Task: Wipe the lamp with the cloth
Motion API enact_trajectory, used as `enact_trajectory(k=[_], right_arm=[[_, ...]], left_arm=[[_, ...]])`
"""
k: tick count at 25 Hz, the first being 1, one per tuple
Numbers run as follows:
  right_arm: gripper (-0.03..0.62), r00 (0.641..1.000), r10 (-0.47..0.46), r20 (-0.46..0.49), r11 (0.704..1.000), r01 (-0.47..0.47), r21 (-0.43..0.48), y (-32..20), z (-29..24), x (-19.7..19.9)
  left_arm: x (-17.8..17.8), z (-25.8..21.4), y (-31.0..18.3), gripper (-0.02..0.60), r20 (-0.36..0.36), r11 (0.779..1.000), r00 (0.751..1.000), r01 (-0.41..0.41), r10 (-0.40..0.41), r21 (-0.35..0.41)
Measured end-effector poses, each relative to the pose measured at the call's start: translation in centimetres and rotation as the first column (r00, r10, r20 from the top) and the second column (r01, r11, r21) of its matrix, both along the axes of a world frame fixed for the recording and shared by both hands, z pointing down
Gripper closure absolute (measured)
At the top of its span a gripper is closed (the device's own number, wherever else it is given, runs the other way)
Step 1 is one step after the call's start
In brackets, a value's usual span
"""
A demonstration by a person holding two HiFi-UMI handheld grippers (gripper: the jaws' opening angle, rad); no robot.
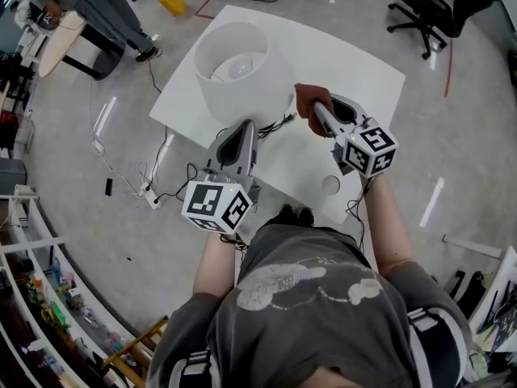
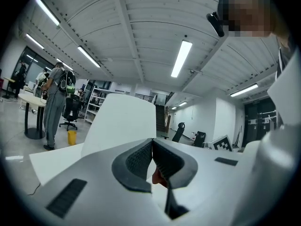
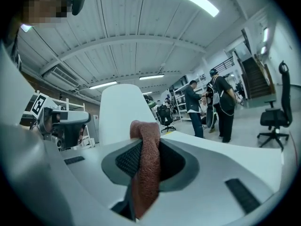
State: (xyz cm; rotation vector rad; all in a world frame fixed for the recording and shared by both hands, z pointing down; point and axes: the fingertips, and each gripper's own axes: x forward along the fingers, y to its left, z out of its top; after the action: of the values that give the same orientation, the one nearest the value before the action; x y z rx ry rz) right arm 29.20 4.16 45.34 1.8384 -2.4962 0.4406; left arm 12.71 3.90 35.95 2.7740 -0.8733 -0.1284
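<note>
no readable text, labels or numbers anywhere.

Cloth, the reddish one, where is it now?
The cloth is pinched in the right gripper, right of centre in the head view, just beside the white lamp on the table.

You are pinching a coarse, nubbly rust-brown cloth (image 3: 146, 173) between the right gripper's (image 3: 146, 145) dark, finely ribbed pads (image 3: 126, 160). The white drum lampshade (image 1: 242, 87) is showing smooth and matt, the white tabletop (image 1: 355, 79) likewise.

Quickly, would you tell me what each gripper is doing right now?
Left gripper: jaws shut, empty.
Right gripper: shut on the reddish-brown woven cloth.
</note>
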Motion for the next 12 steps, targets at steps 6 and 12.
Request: enact_trajectory(k=[6,12], right_arm=[[0.508,0.998,0.062,0.021,0.994,-0.064,0.087,0.1,-5.2,0.4],[0.508,0.999,0.03,-0.022,0.975,-0.025,0.219,-2.1,-12.3,-1.2]], left_arm=[[-1.3,-2.9,-0.9,0.572,-0.075,1.0,0.997,-0.007,0.008,0.02],[-1.9,-6.2,-2.4,0.572,-0.108,0.997,0.994,-0.012,0.019,0.07]])
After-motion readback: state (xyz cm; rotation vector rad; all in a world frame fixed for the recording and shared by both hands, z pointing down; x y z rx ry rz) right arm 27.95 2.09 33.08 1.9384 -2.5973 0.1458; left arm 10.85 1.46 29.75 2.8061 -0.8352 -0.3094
